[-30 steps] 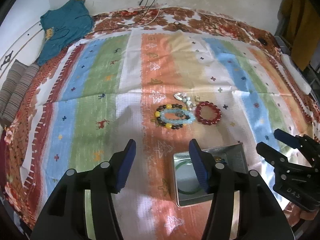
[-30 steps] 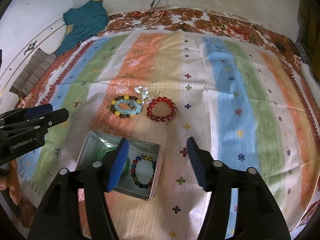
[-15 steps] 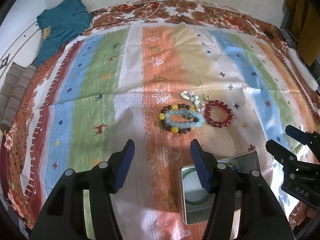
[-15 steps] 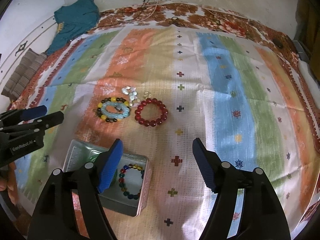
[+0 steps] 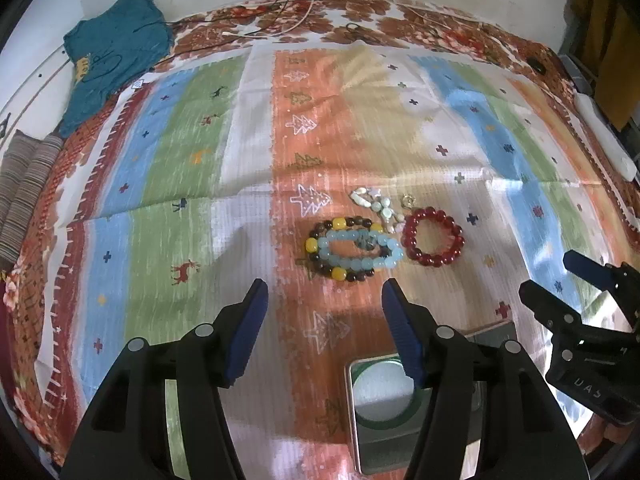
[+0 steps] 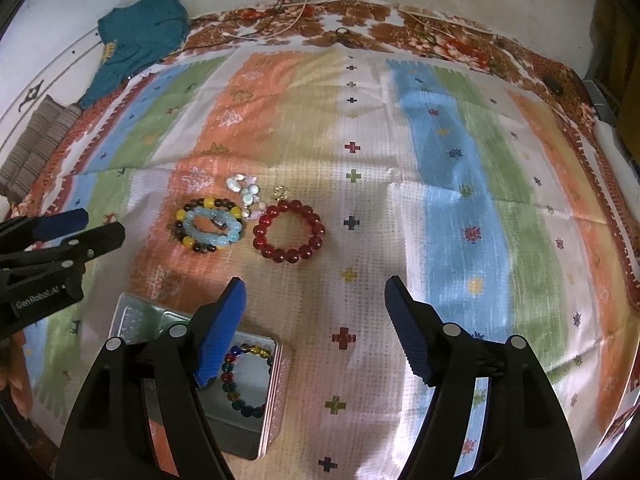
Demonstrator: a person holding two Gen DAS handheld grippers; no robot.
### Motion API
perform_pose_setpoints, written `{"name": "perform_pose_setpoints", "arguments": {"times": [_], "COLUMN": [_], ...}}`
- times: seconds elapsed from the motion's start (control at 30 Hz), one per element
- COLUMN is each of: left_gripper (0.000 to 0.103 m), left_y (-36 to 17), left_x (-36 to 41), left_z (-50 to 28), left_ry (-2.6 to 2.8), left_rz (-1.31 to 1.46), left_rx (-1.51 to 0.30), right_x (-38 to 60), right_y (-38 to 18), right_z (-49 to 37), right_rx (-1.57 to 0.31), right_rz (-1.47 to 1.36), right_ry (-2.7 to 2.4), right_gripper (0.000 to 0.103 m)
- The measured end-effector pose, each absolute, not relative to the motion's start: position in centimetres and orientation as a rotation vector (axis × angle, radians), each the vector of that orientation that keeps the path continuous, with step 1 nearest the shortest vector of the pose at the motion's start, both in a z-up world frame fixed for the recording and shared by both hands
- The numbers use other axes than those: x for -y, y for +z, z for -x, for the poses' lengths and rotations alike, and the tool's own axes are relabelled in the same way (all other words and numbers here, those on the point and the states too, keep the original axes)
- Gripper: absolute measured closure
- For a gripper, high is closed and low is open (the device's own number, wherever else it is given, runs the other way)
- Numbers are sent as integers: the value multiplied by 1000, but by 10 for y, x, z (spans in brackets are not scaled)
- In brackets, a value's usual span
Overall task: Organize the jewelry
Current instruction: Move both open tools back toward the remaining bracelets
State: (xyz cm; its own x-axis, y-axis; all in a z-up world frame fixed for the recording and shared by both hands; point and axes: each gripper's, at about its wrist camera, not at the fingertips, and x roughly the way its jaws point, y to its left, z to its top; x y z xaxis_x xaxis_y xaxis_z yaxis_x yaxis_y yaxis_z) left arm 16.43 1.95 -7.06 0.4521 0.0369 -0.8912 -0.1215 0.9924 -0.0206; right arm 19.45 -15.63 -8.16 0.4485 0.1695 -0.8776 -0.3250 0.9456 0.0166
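On the striped cloth lie a red bead bracelet [image 5: 434,241] [image 6: 289,234], a brown-and-yellow bead bracelet [image 5: 338,226] [image 6: 208,203] with a light blue bead bracelet [image 5: 360,250] [image 6: 216,228] on top of it, and a small pale shell bracelet [image 5: 378,204] [image 6: 244,188]. A metal tin [image 5: 356,412] [image 6: 132,320] holds a green bangle [image 5: 380,420] and a multicolour bead bracelet [image 6: 244,376]. My left gripper [image 5: 324,332] is open and empty, just short of the bracelets. My right gripper [image 6: 316,332] is open and empty, near the tin and below the red bracelet.
A teal garment [image 5: 116,48] lies at the far left corner and a striped folded cloth [image 5: 24,184] at the left edge. Cables [image 5: 288,4] run along the far wall. A white object [image 5: 604,132] lies at the right edge.
Both grippers have moved forward towards the bracelets; the bracelets and tin sit lower and closer in both views. Both stay open and empty.
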Motion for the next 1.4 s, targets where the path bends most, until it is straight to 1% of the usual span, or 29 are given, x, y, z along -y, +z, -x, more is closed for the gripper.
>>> {"name": "perform_pose_setpoints", "arguments": {"times": [0.4,0.57,1.4], "left_gripper": [42,40,40], "left_y": [-82,-85,-123], "left_x": [-28,-29,-61], "left_z": [-185,-190,-215], "left_ry": [116,110,161], "left_rz": [89,87,85], "left_rx": [-1116,-1123,-1214], "right_x": [154,151,114], "right_y": [-94,-96,-102], "right_z": [-212,-217,-251], "right_rx": [-1083,-1083,-1064], "right_rz": [170,162,171], "right_ry": [289,297,370], "right_gripper": [31,31,31]}}
